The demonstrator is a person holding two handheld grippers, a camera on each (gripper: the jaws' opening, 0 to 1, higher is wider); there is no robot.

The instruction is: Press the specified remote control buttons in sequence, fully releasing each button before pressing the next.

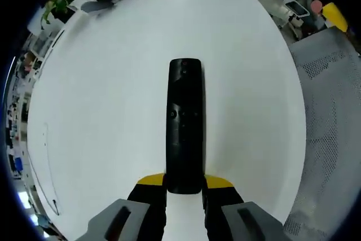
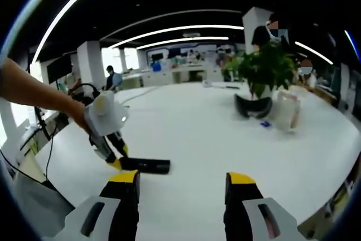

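Note:
A long black remote control (image 1: 184, 125) lies on the white table (image 1: 101, 111), pointing away from me. My left gripper (image 1: 185, 187) is shut on its near end, yellow-tipped jaws pressed to both sides. In the right gripper view the same remote (image 2: 145, 165) lies flat on the table, held at its left end by the left gripper (image 2: 115, 161), which a person's hand (image 2: 84, 118) carries. My right gripper (image 2: 183, 182) hovers open over the table, right of the remote and apart from it, with nothing between its jaws.
A potted plant in a dark pot (image 2: 259, 83) and a clear jug (image 2: 286, 111) stand further back on the table (image 2: 197, 122). A grey perforated surface (image 1: 333, 128) borders the table's right edge. Cables (image 2: 48, 150) hang off the left edge. People stand in the background.

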